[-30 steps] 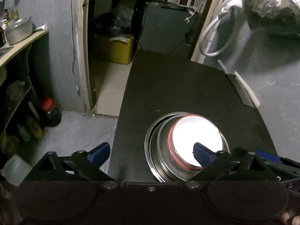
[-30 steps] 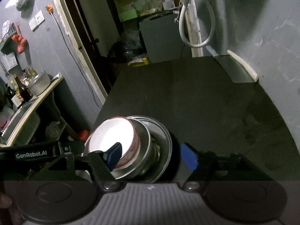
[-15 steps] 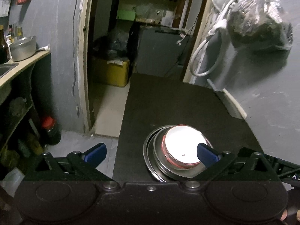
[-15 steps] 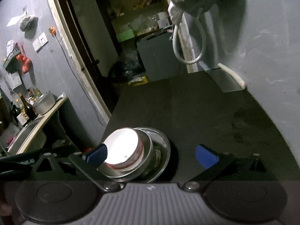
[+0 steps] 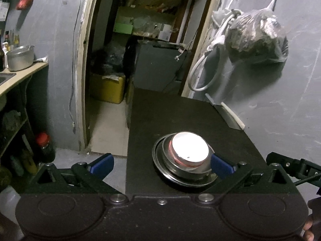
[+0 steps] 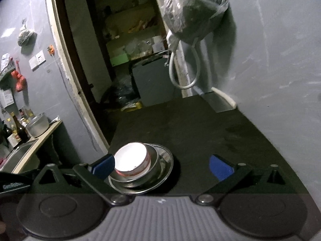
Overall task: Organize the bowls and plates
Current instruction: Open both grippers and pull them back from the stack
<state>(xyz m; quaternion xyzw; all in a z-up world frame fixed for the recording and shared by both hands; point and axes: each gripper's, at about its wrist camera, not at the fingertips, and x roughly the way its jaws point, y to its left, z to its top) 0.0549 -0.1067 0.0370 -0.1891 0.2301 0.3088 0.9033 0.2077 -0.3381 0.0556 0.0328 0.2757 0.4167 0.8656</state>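
Steel plate (image 5: 160, 167) and steel bowl (image 5: 192, 169) are sitting nested on the black table (image 5: 170, 116), a white bowl (image 5: 189, 149) seemingly on top. We are holding left gripper (image 5: 161, 163) and right gripper (image 6: 161, 166) wide, both empty; the stack is lying nearer our left one.

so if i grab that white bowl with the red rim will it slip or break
The white bowl looks glazed ceramic, so probably slippery and chippable. Nested loosely in the metal bowl on the steel plate, it should lift out freely, perhaps clinking.
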